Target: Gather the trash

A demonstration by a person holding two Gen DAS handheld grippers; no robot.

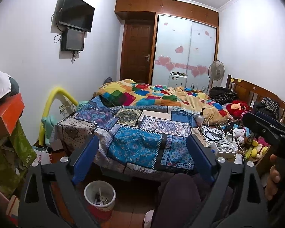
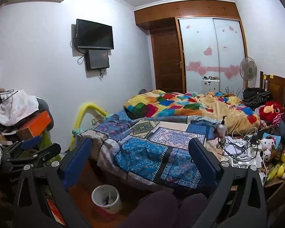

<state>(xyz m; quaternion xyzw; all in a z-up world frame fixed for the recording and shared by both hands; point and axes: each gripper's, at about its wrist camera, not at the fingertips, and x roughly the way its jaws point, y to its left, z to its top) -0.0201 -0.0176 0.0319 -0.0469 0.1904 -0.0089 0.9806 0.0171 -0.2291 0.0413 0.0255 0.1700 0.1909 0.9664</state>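
Left wrist view puts the trash bin (image 1: pixel 100 195) on the floor, low and near, just left of my knee, while clutter (image 1: pixel 221 140) crowds the bed's right edge, nearer my right gripper (image 2: pixel 140 163); both it and my left gripper (image 1: pixel 142 161) gape wide, empty.

Black frames, silver screws — blue-padded fingers (image 1: pixel 85 161), dark trousers (image 1: pixel 176 199).

white trash bin (image 1: pixel 100 194) upright on floor

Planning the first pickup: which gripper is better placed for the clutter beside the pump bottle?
Right, probably. The clutter by the pump bottle lies just beyond the right gripper; the left gripper sits farther left. Both are open and empty.
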